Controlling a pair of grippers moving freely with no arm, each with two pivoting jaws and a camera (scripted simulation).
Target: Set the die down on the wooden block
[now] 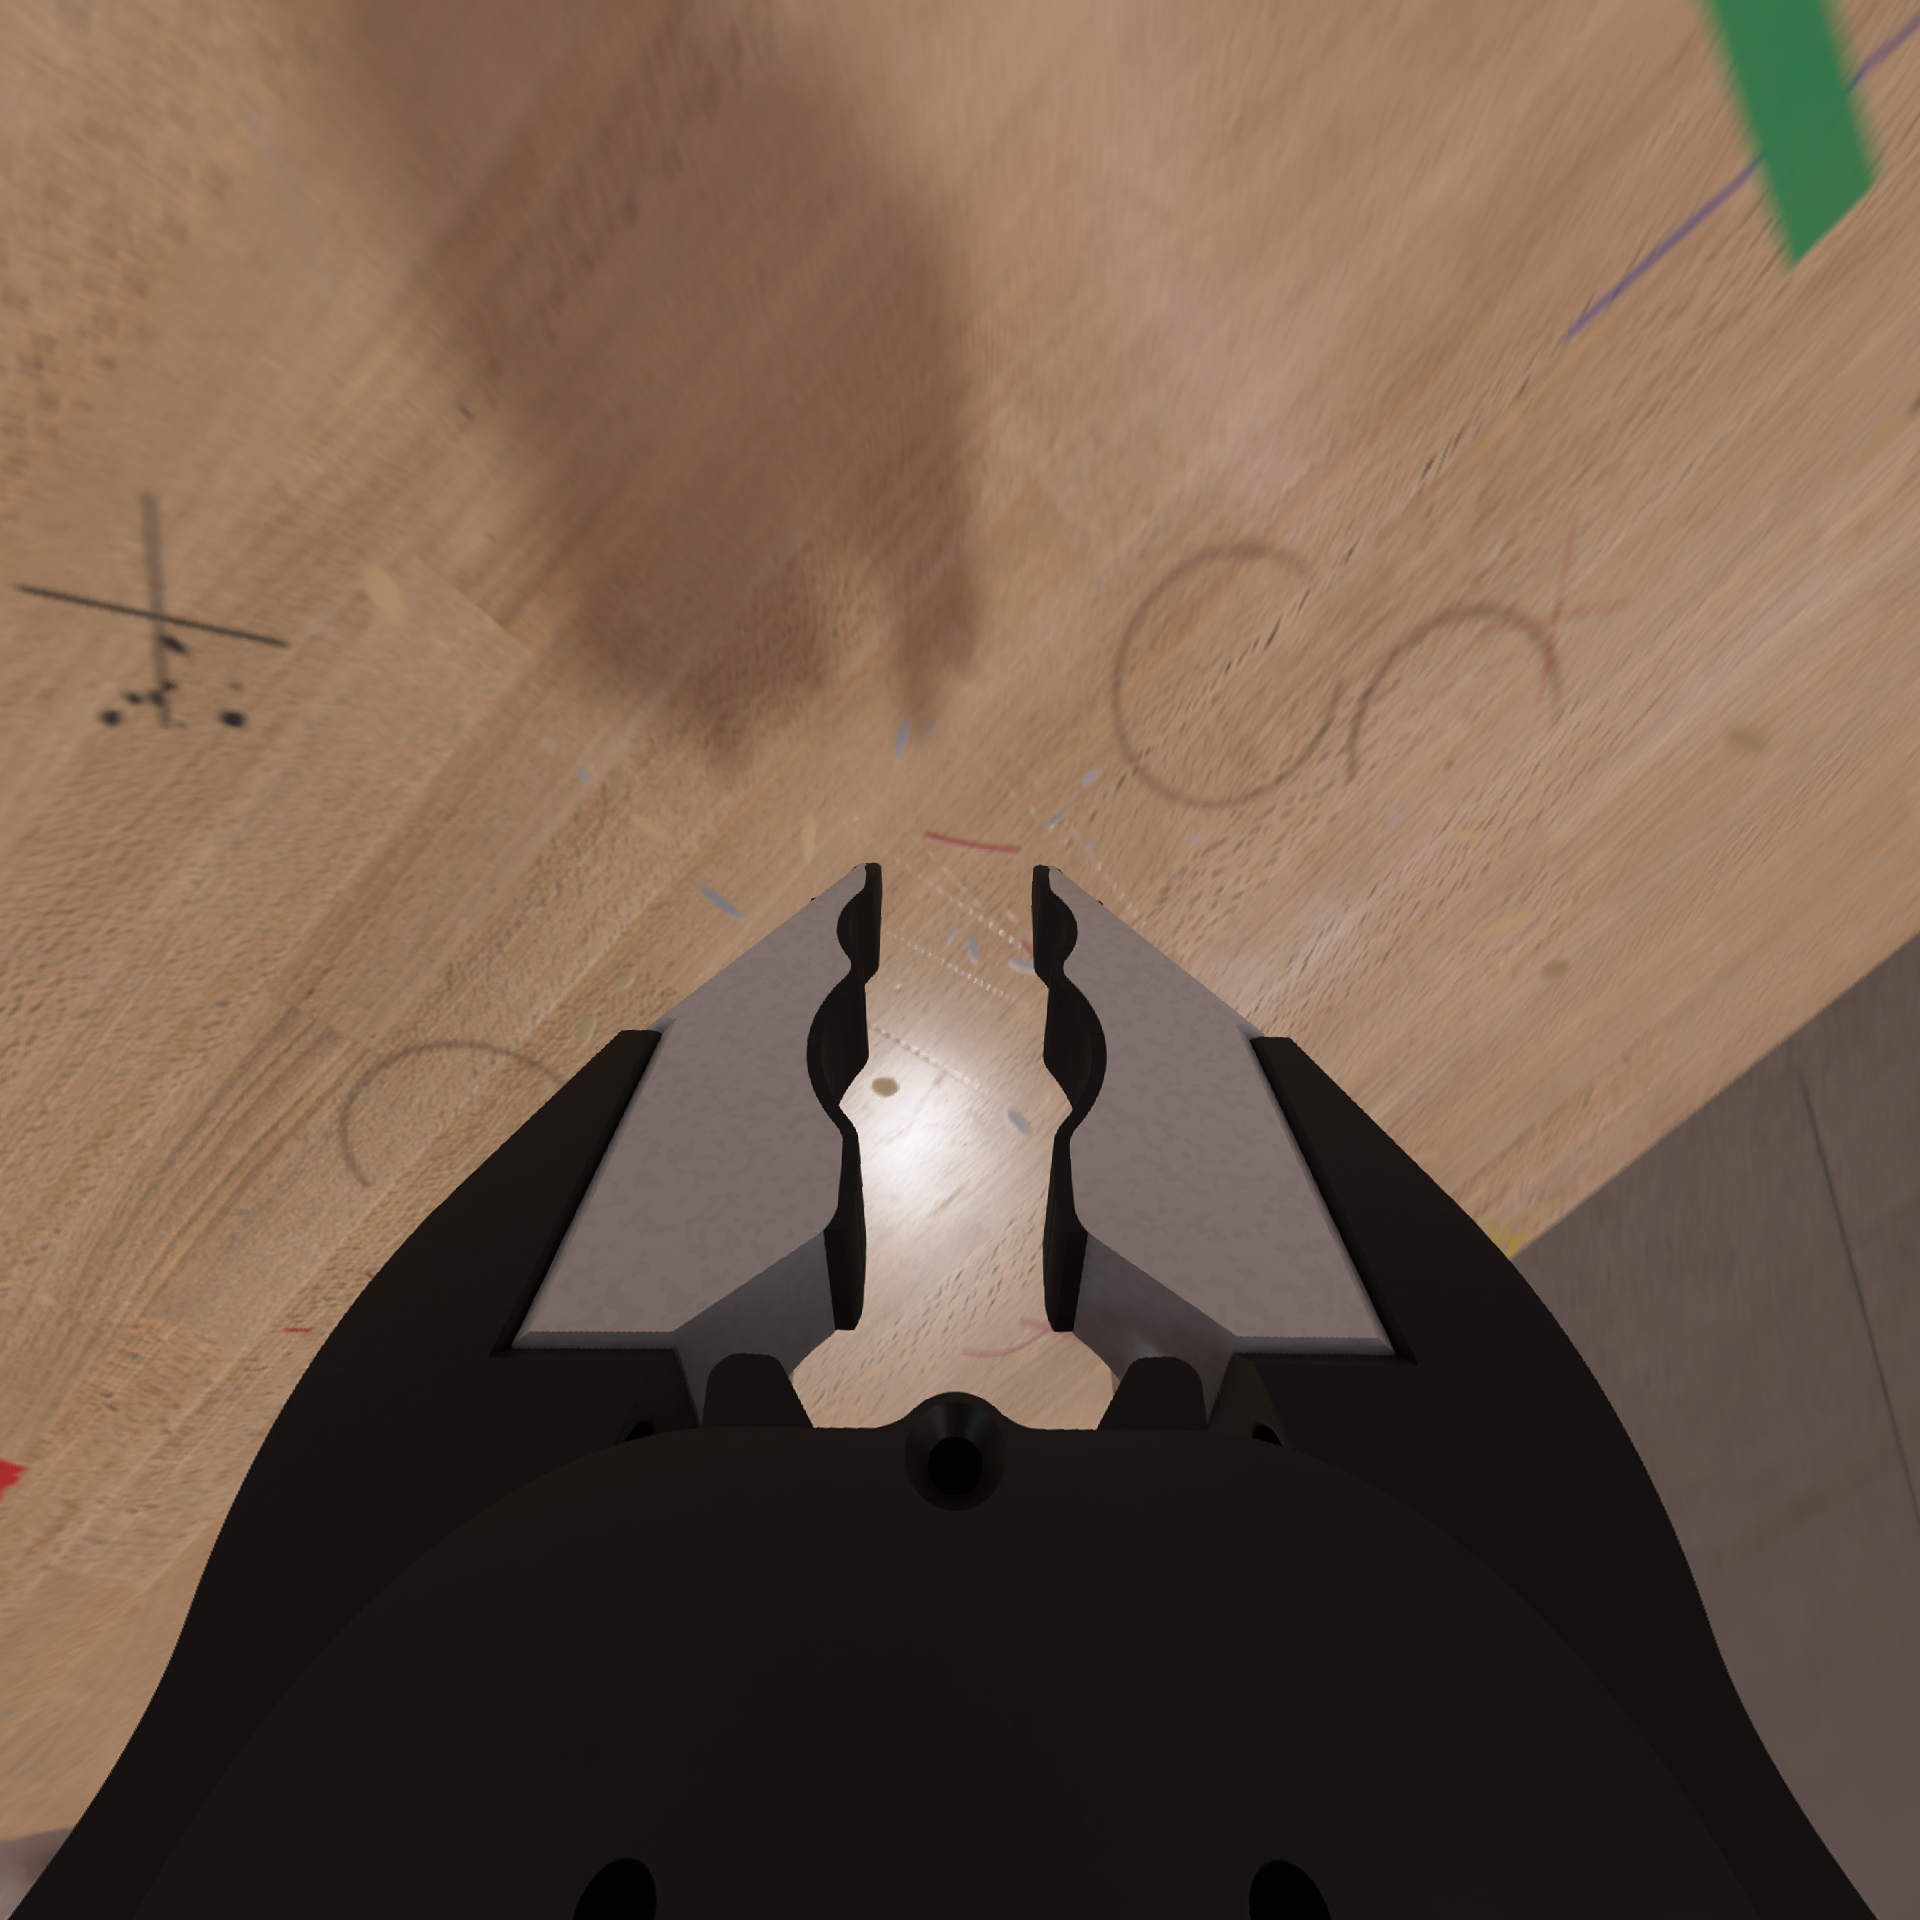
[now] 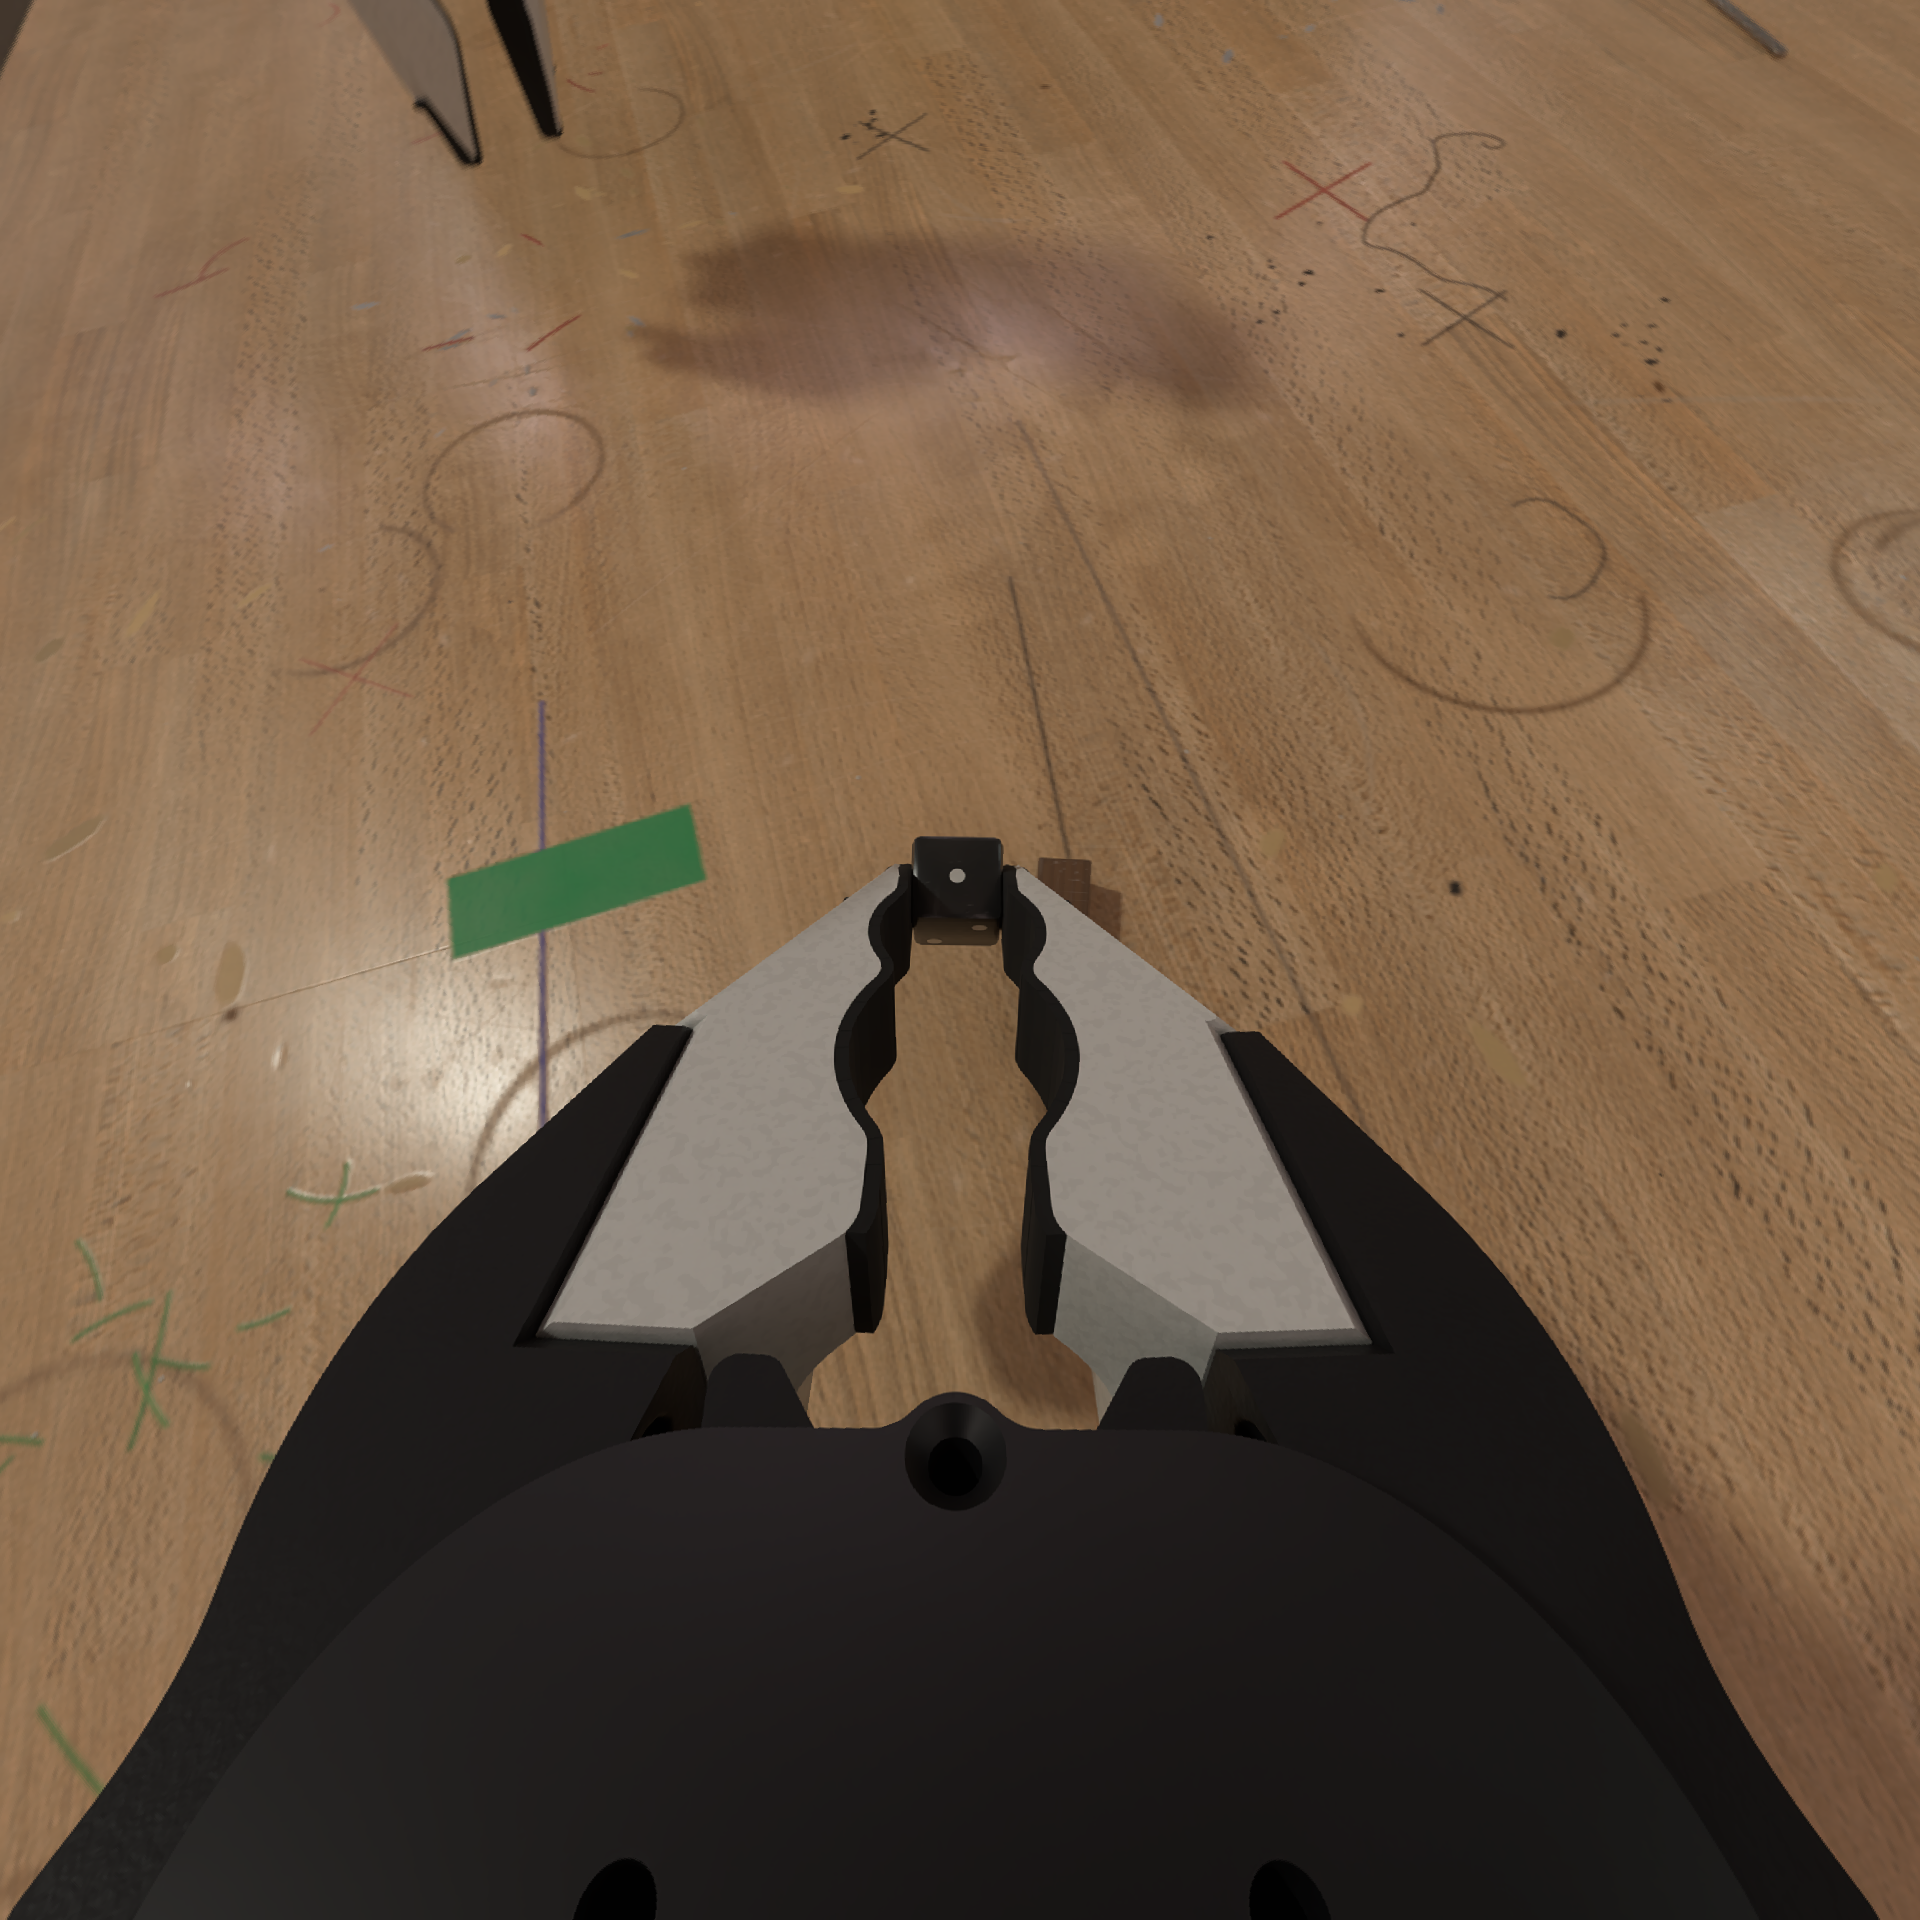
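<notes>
In the right wrist view my right gripper (image 2: 956,885) is shut on a small black die (image 2: 957,871) with white pips, pinched between the fingertips just above the wooden table (image 2: 1351,831). A small dark brown wooden block (image 2: 1070,881) lies on the table just right of the die, partly hidden behind the right finger. In the left wrist view my left gripper (image 1: 956,883) is open with a narrow gap, empty, above bare table (image 1: 416,935). Neither die nor block shows in that view.
A green tape strip (image 2: 575,881) lies left of the die and shows at the top right of the left wrist view (image 1: 1797,114). The other gripper's fingers (image 2: 488,83) hang at the far left. The table's edge (image 1: 1558,1184) and grey floor (image 1: 1714,1403) are at lower right.
</notes>
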